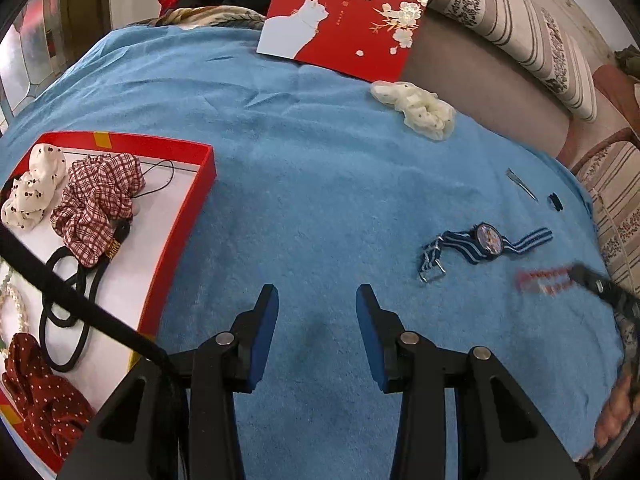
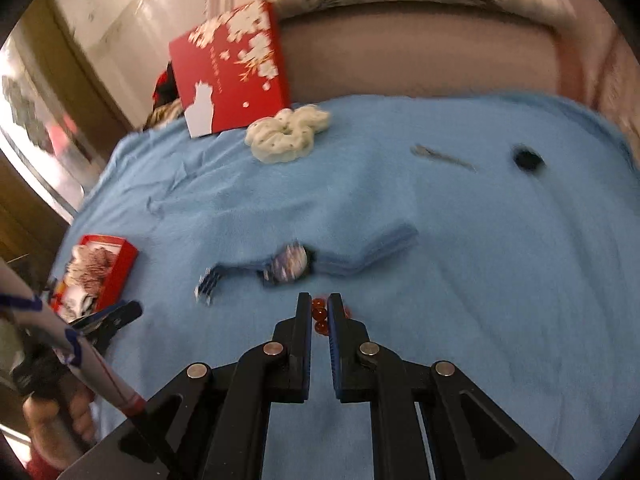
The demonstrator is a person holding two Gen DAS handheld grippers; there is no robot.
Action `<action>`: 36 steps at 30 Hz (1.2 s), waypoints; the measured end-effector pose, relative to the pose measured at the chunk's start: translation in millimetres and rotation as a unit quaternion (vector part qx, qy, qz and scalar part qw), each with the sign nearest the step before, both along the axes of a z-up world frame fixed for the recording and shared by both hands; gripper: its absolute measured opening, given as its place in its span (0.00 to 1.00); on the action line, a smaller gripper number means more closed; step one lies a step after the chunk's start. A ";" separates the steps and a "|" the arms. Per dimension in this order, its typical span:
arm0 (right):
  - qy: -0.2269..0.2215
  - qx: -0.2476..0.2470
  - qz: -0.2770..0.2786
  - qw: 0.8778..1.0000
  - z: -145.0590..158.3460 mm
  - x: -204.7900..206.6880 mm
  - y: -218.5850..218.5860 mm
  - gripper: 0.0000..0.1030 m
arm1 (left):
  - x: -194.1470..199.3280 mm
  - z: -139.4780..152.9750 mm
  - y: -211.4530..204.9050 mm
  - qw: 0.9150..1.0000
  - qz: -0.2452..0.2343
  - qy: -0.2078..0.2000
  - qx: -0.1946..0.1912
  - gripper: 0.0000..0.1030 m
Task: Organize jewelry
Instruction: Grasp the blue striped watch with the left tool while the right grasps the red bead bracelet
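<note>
My right gripper [image 2: 320,304] is shut on a red bead bracelet [image 2: 319,316] just above the blue towel [image 2: 480,280]; in the left wrist view the bracelet is a red blur [image 1: 544,280] at that gripper's tip. My left gripper [image 1: 317,296] is open and empty over the towel, right of the red box [image 1: 180,216]. The box holds a plaid scrunchie [image 1: 100,200], a white dotted scrunchie [image 1: 32,188], a dark red scrunchie [image 1: 40,392], black hair ties [image 1: 68,320] and pearls. A blue striped watch [image 1: 486,242] lies on the towel; it also shows in the right wrist view [image 2: 290,266].
A cream scrunchie [image 1: 416,108], a metal hair clip [image 1: 520,184] and a small black clip [image 1: 554,202] lie on the towel further back. The red box lid [image 1: 344,12] leans against the sofa. A striped cushion [image 1: 520,20] lies behind.
</note>
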State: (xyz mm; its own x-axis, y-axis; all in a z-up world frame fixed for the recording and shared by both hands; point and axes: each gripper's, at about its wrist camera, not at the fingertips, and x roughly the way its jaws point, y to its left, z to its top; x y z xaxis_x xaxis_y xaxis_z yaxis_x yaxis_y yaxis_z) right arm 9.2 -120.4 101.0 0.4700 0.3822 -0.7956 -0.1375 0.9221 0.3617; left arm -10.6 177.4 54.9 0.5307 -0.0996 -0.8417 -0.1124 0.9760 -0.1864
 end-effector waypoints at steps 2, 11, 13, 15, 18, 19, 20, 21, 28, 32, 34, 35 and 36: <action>0.010 0.007 -0.015 1.000 -8.3 -19.3 -11.0 0.08 | -0.6 1.5 -4.7 1.000 -0.017 0.000 -0.005 0.38; 0.017 -0.007 -0.041 0.999 -47.8 -49.4 -23.7 0.49 | 27.8 21.3 -61.2 0.994 -0.104 -0.020 0.028 0.50; 0.015 -0.009 -0.032 0.999 -50.7 -47.2 -24.9 0.50 | 45.2 20.5 -87.2 0.990 -0.131 -0.024 0.049 0.50; 0.012 -0.024 -0.024 0.999 -54.6 -41.0 -21.4 0.51 | 60.7 16.7 -106.9 0.987 -0.153 -0.019 0.049 0.50; 0.002 -0.036 -0.018 0.999 -57.0 -36.7 -17.8 0.51 | 85.6 5.2 -138.3 0.980 -0.194 -0.005 0.040 0.50; -0.001 -0.038 -0.016 0.999 -57.2 -35.1 -16.7 0.52 | 90.7 0.8 -146.3 0.978 -0.205 0.000 0.042 0.50; -0.001 -0.036 -0.014 0.999 -57.8 -33.8 -16.5 0.54 | 97.3 -5.9 -156.7 0.974 -0.223 0.008 0.047 0.50; -0.001 -0.034 -0.014 0.999 -58.5 -33.2 -16.6 0.54 | 100.7 -10.3 -162.8 0.971 -0.235 0.010 0.051 0.50; 0.000 -0.022 -0.016 1.000 -60.8 -32.2 -20.5 0.54 | 108.1 -32.6 -186.8 0.950 -0.302 0.022 0.076 0.64; -0.002 -0.026 -0.016 1.000 -61.3 -32.5 -18.1 0.28 | 105.0 -36.3 -193.2 0.945 -0.313 0.020 0.094 0.61; 0.003 -0.019 -0.014 1.000 -62.9 -30.6 -18.0 0.13 | 101.8 -34.4 -193.6 0.946 -0.308 0.021 0.095 0.44; 0.004 -0.012 -0.016 1.000 -63.2 -30.6 -19.2 0.09 | 101.1 -33.1 -193.1 0.949 -0.302 0.023 0.091 0.40; 0.005 -0.007 -0.018 1.000 -63.1 -30.8 -20.1 0.09 | 99.0 -30.6 -191.3 0.951 -0.296 0.023 0.082 0.40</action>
State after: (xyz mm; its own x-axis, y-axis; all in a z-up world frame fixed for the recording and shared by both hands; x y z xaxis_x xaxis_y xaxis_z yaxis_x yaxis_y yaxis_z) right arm -21.6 -140.6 38.0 0.4759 0.3544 -0.8050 -0.1001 0.9311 0.3507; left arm 88.5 -13.9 24.3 0.3842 -0.2341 -0.8931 0.4612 0.8866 -0.0340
